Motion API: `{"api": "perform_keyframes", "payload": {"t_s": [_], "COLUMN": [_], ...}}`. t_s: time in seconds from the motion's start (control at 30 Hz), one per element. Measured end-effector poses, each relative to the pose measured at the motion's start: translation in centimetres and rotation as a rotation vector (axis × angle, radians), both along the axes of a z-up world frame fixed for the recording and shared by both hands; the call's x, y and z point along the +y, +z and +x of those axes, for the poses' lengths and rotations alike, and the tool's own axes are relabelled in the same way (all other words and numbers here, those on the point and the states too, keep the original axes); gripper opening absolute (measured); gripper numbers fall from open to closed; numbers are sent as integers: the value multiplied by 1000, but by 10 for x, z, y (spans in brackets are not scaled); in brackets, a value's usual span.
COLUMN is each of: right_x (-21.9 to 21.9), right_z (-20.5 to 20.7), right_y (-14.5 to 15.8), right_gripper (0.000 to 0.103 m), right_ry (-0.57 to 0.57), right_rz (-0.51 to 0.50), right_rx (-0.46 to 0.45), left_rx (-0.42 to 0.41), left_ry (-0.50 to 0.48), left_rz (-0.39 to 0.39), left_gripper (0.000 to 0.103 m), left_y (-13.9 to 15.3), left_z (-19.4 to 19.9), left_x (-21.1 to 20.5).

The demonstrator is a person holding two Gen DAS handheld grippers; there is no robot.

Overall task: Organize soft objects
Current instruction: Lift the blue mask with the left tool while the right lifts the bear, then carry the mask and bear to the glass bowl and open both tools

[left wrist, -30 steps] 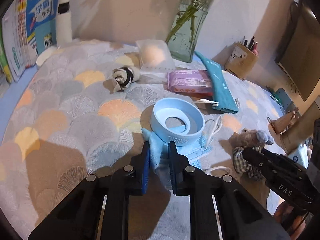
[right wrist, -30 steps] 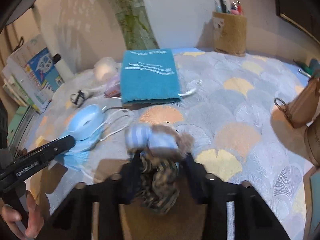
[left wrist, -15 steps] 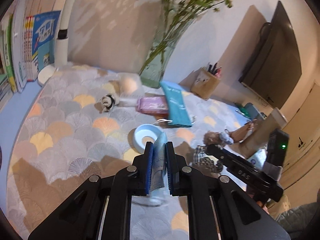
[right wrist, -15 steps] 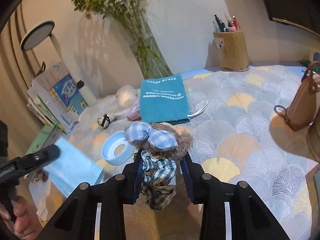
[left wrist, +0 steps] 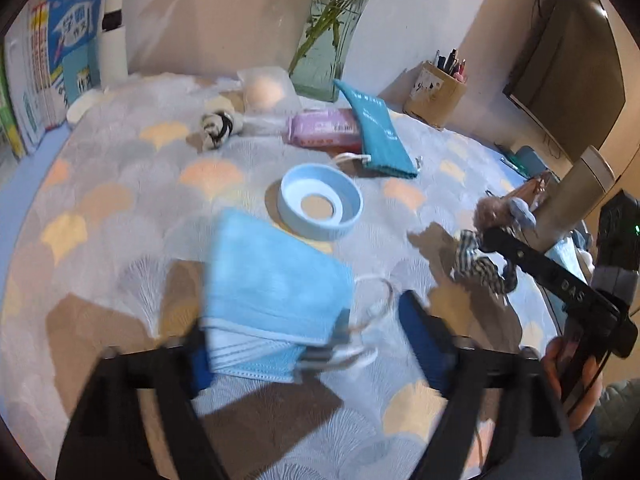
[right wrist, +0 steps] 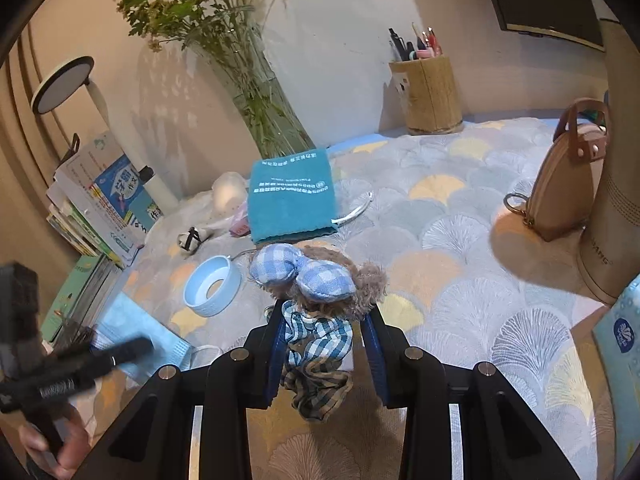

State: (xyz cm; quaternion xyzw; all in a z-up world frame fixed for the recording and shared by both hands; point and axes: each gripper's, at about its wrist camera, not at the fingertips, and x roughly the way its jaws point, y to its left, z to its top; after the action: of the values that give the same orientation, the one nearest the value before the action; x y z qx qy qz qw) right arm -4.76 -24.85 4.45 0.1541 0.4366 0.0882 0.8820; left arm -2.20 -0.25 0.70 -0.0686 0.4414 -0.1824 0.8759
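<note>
On the far left we see a row of books (left wrist: 48, 60) standing against the wall, with a white lamp base (left wrist: 112, 52) beside them. Our left gripper (left wrist: 308, 344) has its fingers spread wide apart, and a stack of blue face masks (left wrist: 272, 288) lies between them on the scallop-patterned counter (left wrist: 120, 200), against the left finger and apart from the right one; the view is motion-blurred here. Just beyond the masks sits a light blue ring-shaped lid (left wrist: 322, 206), then a pink wipes pack (left wrist: 324, 132) and a folded teal towel (left wrist: 380, 136) near the glass vase (left wrist: 324, 64). Farther right, our right gripper (right wrist: 326, 344) has its fingers closed on a plush toy in checked cloth (right wrist: 316, 300), held above the counter.
</note>
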Motion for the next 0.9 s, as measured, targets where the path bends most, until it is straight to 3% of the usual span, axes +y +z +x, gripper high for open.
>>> {"api": "perform_keyframes", "payload": {"t_s": [0.13,0.23,0.27,0.3,0.37,0.47,0.6,0.9], "right_x": [10,14,14,14,14,16,15,-44], "right_z": [-1,-2,-2,-2,-1,-6,-19,-63], "right_y": [1,1,1,1,1,7,24,102], "right_gripper": [35,35,35,35,35,35,35,35], "right_ry": [16,31,34,35,39,51,53,-68], "right_rz": [-55,-70,-71,-71,-71,-77,-75,-66], "right_rx": [-9,-18,-19,-19,-20,-55,-91,-196], "left_rx": [-41,-38,-41,-35,-3,-63,-158,-305], "left_ry": [11,40,65,72,72,48,-41,-297], "left_rz": [80,20,-14,-33,-21,-28,-60,-156], "left_gripper": [82,78,51,9,7,7,7,7], "left_y": [-3,-6,-7,-9,-13,0,41,117], "left_z": [-1,3,4,6,10,0,-14,-38], "left_x": [-3,7,14,17,18,12,-14,-112]}}
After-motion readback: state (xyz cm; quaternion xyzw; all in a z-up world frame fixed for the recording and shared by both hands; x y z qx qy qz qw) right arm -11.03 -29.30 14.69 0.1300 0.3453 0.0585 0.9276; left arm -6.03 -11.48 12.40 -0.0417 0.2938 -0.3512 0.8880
